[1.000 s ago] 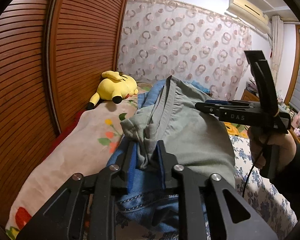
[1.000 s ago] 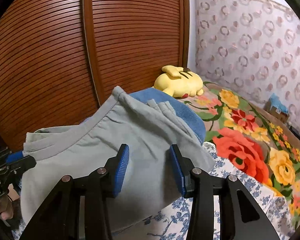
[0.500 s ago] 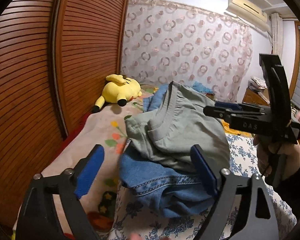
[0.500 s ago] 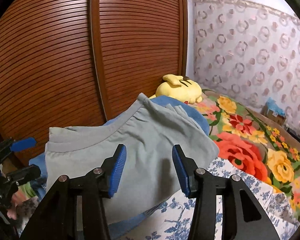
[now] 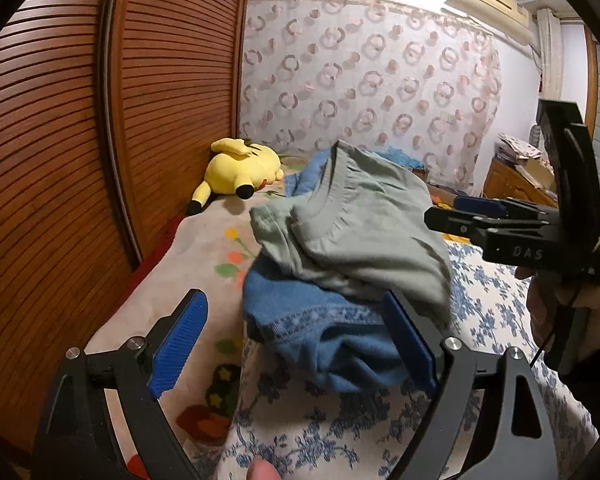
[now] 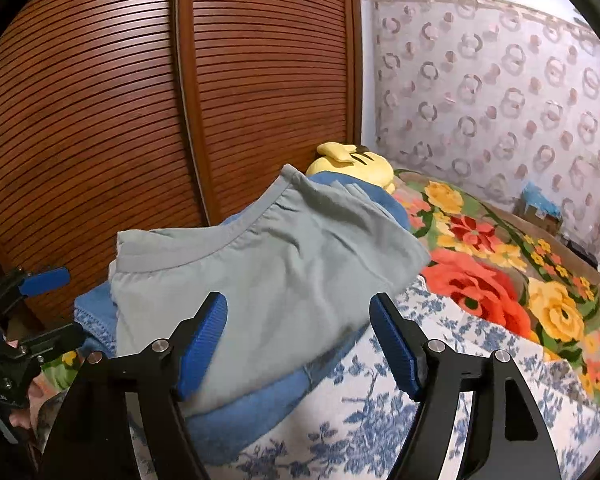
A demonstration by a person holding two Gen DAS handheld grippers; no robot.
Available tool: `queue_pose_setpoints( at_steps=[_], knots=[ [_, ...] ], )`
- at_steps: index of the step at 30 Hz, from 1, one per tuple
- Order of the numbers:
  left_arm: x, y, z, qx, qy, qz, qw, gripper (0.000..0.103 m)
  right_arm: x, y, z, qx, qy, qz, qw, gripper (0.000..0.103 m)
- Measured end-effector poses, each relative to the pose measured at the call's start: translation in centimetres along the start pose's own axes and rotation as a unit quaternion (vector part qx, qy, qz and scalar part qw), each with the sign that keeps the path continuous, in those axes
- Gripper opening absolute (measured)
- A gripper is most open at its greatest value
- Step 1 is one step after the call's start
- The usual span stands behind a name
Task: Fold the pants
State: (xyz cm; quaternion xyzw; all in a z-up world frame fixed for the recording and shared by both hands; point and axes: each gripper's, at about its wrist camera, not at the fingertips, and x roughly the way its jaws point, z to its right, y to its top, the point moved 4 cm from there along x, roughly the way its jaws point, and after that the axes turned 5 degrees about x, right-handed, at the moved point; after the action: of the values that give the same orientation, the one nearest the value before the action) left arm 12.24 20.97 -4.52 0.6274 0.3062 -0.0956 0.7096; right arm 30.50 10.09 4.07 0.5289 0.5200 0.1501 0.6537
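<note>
Grey-green pants lie folded on top of blue jeans on the bed; they also show in the right wrist view, over the jeans. My left gripper is open and empty, just in front of the pile's near end. My right gripper is open and empty, its jaws either side of the pants' near edge without gripping. The right gripper also shows from the side in the left wrist view, and the left gripper at the far left of the right wrist view.
A blue-and-white floral sheet lies under the pile, over a flowered blanket. A yellow plush toy lies by the brown slatted wardrobe doors. A patterned curtain hangs at the back, with a wooden cabinet at right.
My left gripper has let go of the pants' waistband, opened wide and drawn back. The pants have settled onto the jeans. My right gripper has opened wider.
</note>
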Motion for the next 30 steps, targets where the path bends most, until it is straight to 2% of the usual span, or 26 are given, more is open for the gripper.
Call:
queue_pose_setpoints(
  at_steps=[4, 11, 30],
  knots=[
    [-0.8, -0.5, 0.6, 0.014, 0.006, 0.000, 0.9999, 0.089, -1.7, -0.9, -0.7, 0.001, -0.008, 0.003, 1.000, 0.076],
    [-2.9, -0.9, 1.7, 0.023, -0.009, 0.010, 0.9997, 0.089, -5.3, -2.2, -2.4, 0.008, -0.015, 0.015, 1.000, 0.082],
    [-8.4, -1.5, 5.4, 0.048, -0.054, 0.032, 0.9969, 0.089, -15.9, -8.2, -4.4, 0.046, -0.061, 0.045, 0.996, 0.087]
  ],
)
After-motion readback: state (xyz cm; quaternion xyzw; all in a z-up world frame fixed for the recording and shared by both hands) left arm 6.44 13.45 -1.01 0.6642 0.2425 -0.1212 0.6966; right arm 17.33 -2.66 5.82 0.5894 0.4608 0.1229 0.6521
